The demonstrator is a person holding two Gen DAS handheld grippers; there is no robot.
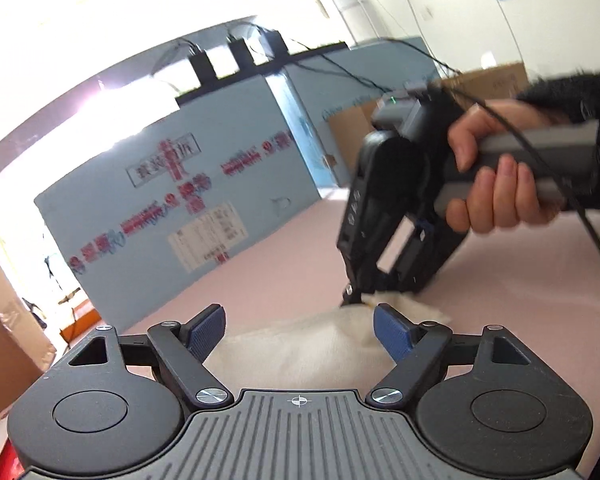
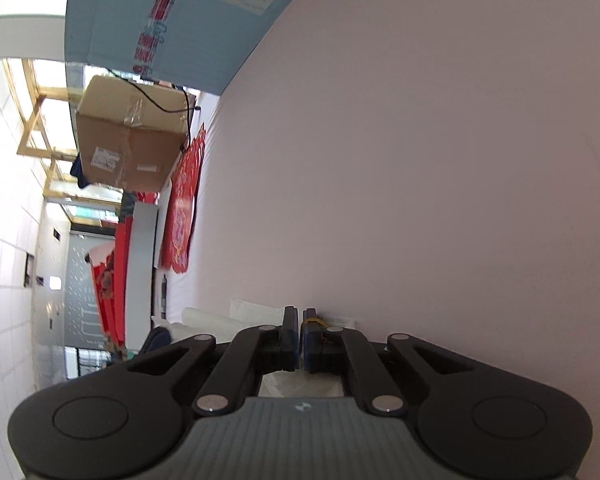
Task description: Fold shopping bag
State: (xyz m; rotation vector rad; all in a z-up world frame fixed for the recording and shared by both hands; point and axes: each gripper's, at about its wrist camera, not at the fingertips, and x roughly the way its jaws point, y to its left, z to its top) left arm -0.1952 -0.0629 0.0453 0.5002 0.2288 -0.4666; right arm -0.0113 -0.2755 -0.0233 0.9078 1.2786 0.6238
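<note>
Left gripper [image 1: 300,330]: jaws stand wide apart and grip nothing. The blue pads [image 1: 210,330] sit above the bag [image 1: 300,356] without touching it.

Bag: a pale, cream cloth lying on the pink bench [image 1: 520,300], directly ahead of the left gripper and toward the near edge. Its far right corner is lifted off the surface.

Right gripper [image 1: 354,296]: held by a hand [image 1: 496,172] in a dark sleeve, it reaches down from the right. Its jaws are fully closed. In the left wrist view the tips pinch the raised bag corner. In the right wrist view the closed pads [image 2: 290,334] hide the contact, so the pinch probably takes only a thin edge of cloth.

Handling:
- The bag appears light, thin and limp. It drapes and creases, and will not hold a shape by itself.
- The weave looks coarse, so slip between rubber pads is unlikely.
- A pull on one corner drags the whole bag across the bench.

Grip points: take an edge or corner, never the flat middle. The near left corner suits the left gripper, opposite the corner already pinched.
</note>
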